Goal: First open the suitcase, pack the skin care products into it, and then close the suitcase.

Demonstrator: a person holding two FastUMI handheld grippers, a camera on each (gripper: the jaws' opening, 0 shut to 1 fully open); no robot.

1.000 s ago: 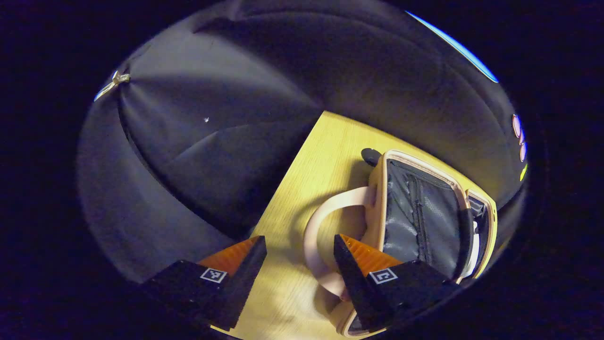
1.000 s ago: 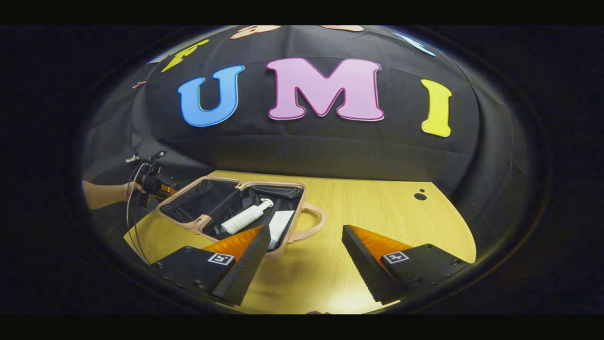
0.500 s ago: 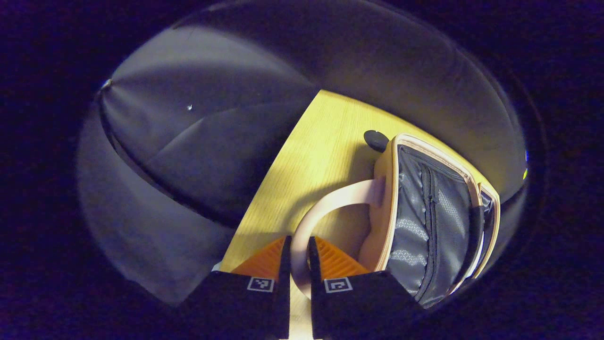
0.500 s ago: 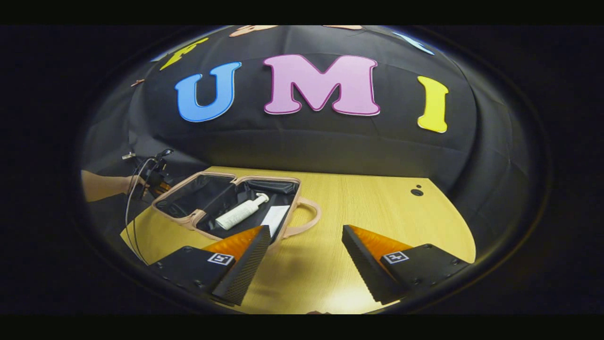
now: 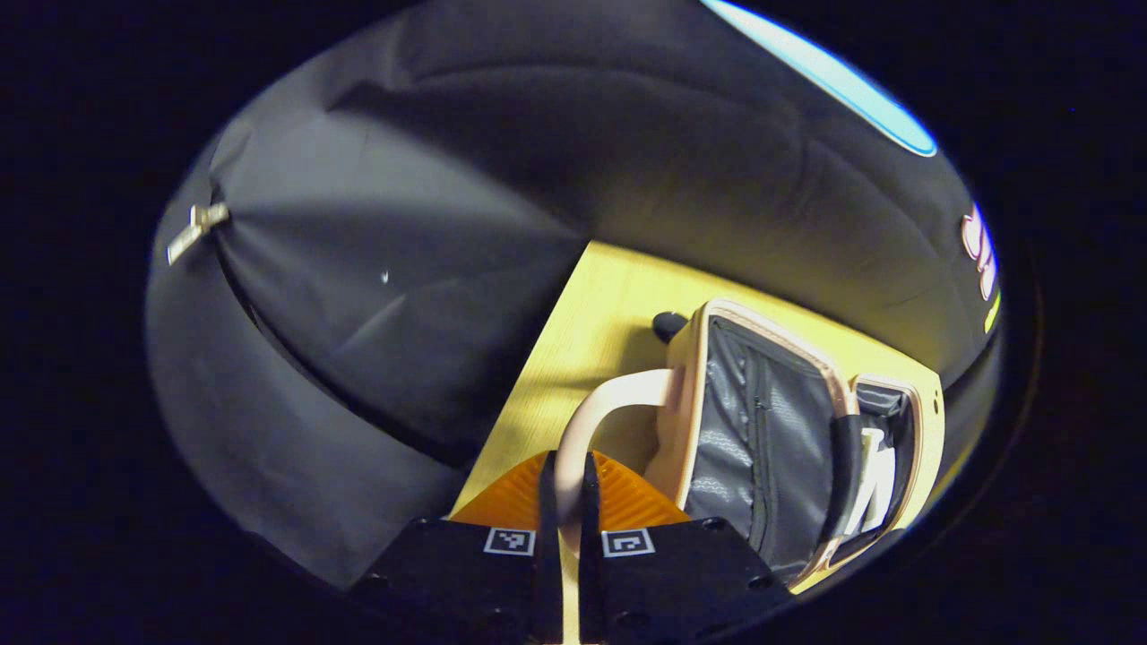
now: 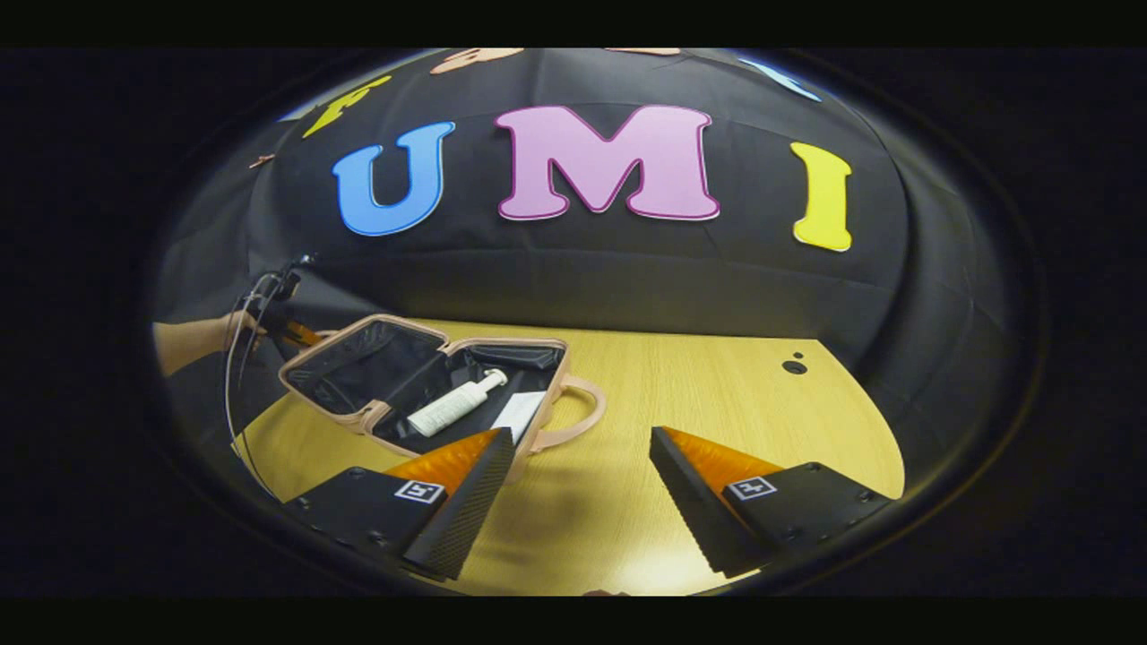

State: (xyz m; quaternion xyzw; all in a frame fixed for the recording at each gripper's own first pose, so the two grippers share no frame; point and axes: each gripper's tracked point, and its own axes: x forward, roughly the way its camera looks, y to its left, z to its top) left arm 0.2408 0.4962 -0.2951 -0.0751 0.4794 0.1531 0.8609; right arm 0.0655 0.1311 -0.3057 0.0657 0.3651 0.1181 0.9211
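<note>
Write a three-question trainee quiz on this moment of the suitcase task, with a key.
1. True or false: the left gripper is shut on the lid handle.
2. What lies inside the suitcase? A) a white pump bottle B) a red shoe C) a book
3. Fill in: the right gripper jaws are ____, above the table.

Key: 1 true. 2 A, the bottle. 3 open.

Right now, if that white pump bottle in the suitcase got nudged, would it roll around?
Probably a little. The pump bottle lies on its side and looks round, so it may roll. The suitcase walls and the flat white packet beside it should stop it. It looks like light plastic.
</note>
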